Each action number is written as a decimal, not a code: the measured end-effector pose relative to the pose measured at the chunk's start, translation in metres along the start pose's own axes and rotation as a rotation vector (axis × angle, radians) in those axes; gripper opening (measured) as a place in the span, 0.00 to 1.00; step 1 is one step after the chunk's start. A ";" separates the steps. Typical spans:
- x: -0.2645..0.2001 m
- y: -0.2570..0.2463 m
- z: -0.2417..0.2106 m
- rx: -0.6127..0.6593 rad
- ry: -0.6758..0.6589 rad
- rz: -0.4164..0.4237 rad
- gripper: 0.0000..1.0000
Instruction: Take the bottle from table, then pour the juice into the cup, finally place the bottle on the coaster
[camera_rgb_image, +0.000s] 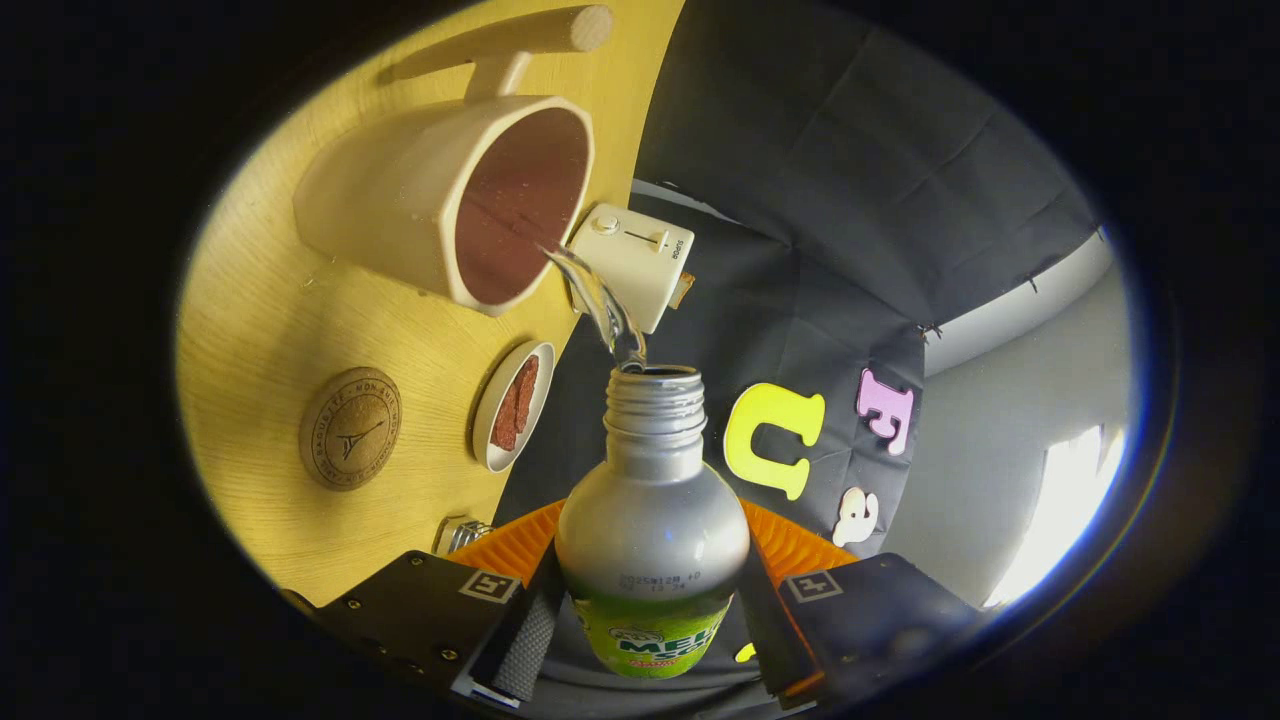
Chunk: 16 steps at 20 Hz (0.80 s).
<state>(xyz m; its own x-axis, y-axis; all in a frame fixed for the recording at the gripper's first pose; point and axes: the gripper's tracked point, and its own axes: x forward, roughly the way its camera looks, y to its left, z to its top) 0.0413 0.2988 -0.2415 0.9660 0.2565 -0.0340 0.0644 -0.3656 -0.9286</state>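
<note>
Bottle right up close, my gripper clamped on its body from both sides, tipped hard. I'm mid-pour: a clear stream arcs from the neck into the cup just ahead. Next, level it and head for the coaster beside the dish.

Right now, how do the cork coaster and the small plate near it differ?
The cork coaster is brown with a stamped design, while the small plate is white. The coaster is bare; the plate holds a reddish-brown piece of food. Both are round and lie on the wooden table, apart. The gripper is shut on the bottle, pouring.
</note>
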 end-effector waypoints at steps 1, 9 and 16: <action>0.000 -0.002 0.000 -0.009 -0.001 -0.006 0.81; 0.004 -0.021 -0.006 -0.109 -0.005 -0.059 0.81; 0.000 -0.025 -0.002 -0.168 -0.021 -0.072 0.81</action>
<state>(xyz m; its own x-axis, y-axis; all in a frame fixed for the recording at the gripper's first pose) 0.0404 0.3066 -0.2174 0.9521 0.3050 0.0207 0.1754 -0.4898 -0.8540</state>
